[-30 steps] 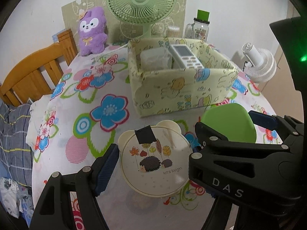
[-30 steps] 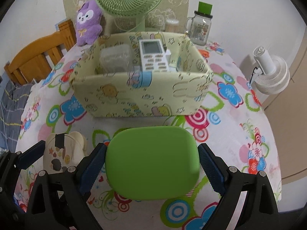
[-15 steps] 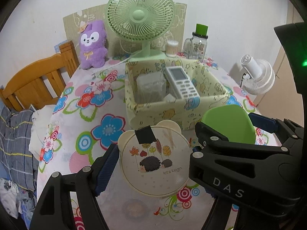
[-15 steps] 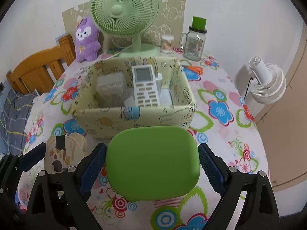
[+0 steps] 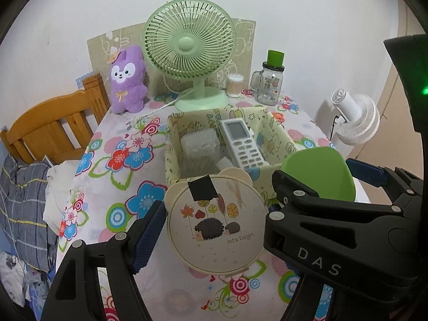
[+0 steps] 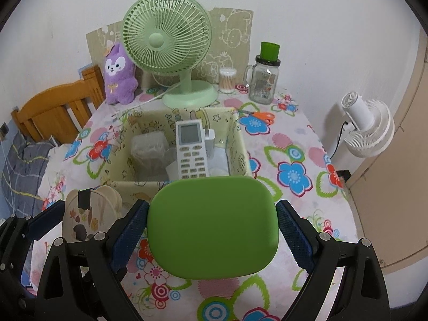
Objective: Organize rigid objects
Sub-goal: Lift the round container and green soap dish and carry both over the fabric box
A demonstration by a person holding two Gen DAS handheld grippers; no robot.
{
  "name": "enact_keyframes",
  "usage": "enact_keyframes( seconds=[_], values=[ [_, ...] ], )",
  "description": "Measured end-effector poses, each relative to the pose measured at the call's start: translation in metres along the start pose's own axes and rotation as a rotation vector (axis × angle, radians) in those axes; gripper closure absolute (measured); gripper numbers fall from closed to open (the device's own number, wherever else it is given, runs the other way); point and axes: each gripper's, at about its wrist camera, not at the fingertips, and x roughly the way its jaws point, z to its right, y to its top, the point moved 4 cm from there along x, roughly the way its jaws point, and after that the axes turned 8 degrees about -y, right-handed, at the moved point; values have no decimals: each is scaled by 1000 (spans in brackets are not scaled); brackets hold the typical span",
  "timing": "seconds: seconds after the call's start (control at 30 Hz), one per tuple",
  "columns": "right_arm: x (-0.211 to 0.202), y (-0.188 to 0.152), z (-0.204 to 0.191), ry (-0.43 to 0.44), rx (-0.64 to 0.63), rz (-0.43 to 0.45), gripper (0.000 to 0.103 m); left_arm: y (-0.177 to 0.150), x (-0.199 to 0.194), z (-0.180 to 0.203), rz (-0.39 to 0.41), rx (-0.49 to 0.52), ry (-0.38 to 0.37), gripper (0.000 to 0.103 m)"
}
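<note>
While both grippers hang above the floral tablecloth, each is clenched on an object. Left gripper grasps a round cream case with bear ears, a hedgehog print and a black tape patch — blue pads press its left and right edges. Right gripper grasps a green rounded-rectangle case, pads tight on both sides. Both cases are off the table, just in front of the yellow patterned fabric box. Inside the box: a white remote control leaning lengthwise, a clear plastic container to its left, a white charger to its right. Behind the box — green desk fan, purple plush bunny, cotton swab jar, glass mug jar with green lid. Orange scissors lie right of the box. White floor fan stands beside the table.
</note>
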Motion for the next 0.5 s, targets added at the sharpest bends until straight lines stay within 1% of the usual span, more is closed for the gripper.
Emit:
enact_keyframes(
  seconds=[0.5],
  values=[
    [0, 33, 15, 23, -8, 38, 8, 31, 0, 11, 38, -1, 7, 23]
  ],
)
